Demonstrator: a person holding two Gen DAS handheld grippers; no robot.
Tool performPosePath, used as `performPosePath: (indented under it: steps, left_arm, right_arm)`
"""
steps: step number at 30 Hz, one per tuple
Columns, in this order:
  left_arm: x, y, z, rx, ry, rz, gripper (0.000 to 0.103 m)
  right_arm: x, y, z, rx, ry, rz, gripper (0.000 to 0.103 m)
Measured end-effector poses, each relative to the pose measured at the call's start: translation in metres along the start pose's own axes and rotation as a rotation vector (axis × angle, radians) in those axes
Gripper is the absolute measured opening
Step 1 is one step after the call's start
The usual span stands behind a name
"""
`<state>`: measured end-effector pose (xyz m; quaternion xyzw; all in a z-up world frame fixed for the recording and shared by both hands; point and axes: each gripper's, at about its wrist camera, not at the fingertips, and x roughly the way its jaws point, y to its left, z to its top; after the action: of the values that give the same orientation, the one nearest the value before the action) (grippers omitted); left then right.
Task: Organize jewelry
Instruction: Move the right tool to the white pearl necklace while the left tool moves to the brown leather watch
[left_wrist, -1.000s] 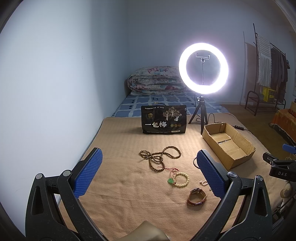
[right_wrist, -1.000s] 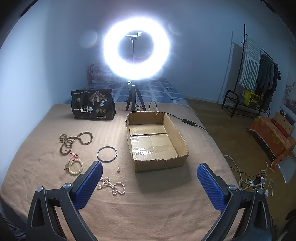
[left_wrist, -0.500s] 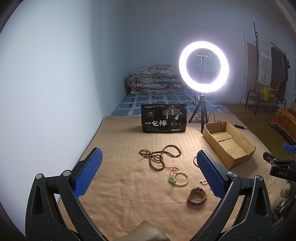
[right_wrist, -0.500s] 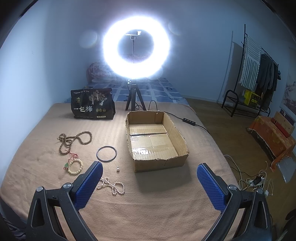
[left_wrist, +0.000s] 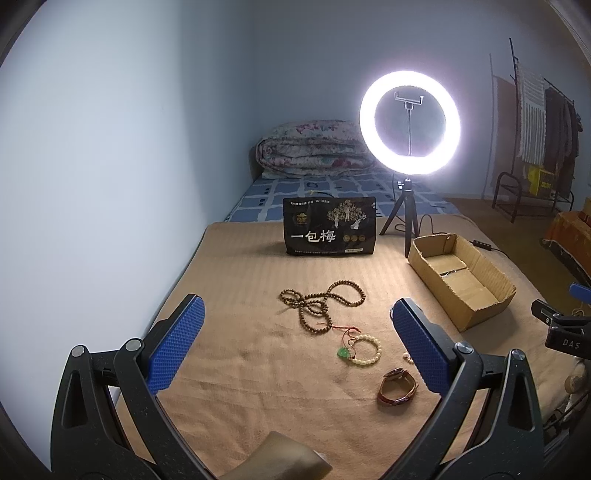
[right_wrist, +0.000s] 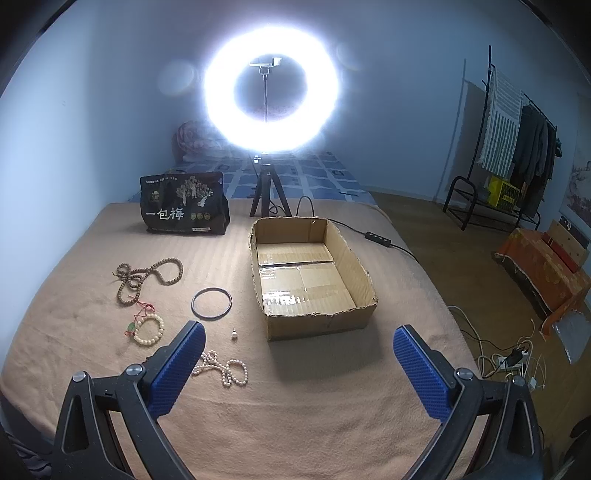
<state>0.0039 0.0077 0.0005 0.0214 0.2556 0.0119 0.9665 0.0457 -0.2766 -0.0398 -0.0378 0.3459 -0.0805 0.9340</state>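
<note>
Jewelry lies scattered on a tan blanket (right_wrist: 314, 424). A long brown bead necklace (left_wrist: 321, 304) (right_wrist: 147, 275), a cream bead bracelet with a green pendant (left_wrist: 364, 350) (right_wrist: 147, 328) and a brown watch (left_wrist: 397, 386) lie ahead of my left gripper (left_wrist: 295, 345), which is open and holds nothing. A dark bangle (right_wrist: 211, 303), a small pearl earring (right_wrist: 234, 333) and a pearl strand (right_wrist: 223, 371) lie left of an empty cardboard box (right_wrist: 314, 273) (left_wrist: 461, 280). My right gripper (right_wrist: 295, 369) hovers open in front of the box.
A black printed bag (right_wrist: 183, 208) (left_wrist: 330, 226) stands at the blanket's far side beside a lit ring light on a tripod (right_wrist: 271, 92) (left_wrist: 410, 122). A cable with a controller (right_wrist: 376, 238) trails right. A clothes rack (right_wrist: 517, 147) and floor wires (right_wrist: 517, 358) are on the right.
None of the jewelry has moved. Both views shift very slightly; both grippers stay open.
</note>
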Motion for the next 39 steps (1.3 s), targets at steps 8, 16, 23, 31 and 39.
performPosePath:
  steps: [8, 16, 23, 31, 39]
  left_arm:
    - [0.011, -0.002, 0.000, 0.000, 0.033, 0.007, 0.103]
    - [0.031, -0.006, -0.004, 0.015, 0.091, -0.004, 0.103]
    - [0.051, -0.017, -0.012, 0.034, 0.157, -0.044, 0.103]
    - [0.066, -0.039, -0.024, 0.091, 0.211, -0.081, 0.102]
    - [0.087, -0.057, -0.041, 0.105, 0.328, -0.153, 0.092]
  right_arm:
    - [0.008, -0.001, -0.002, -0.003, 0.028, 0.002, 0.103]
    - [0.023, 0.001, -0.004, -0.032, 0.055, 0.022, 0.103]
    - [0.034, 0.001, -0.008, -0.070, 0.074, 0.042, 0.102]
    - [0.051, 0.007, -0.014, -0.142, 0.127, 0.095, 0.094]
    - [0.078, 0.023, -0.020, -0.208, 0.208, 0.155, 0.084]
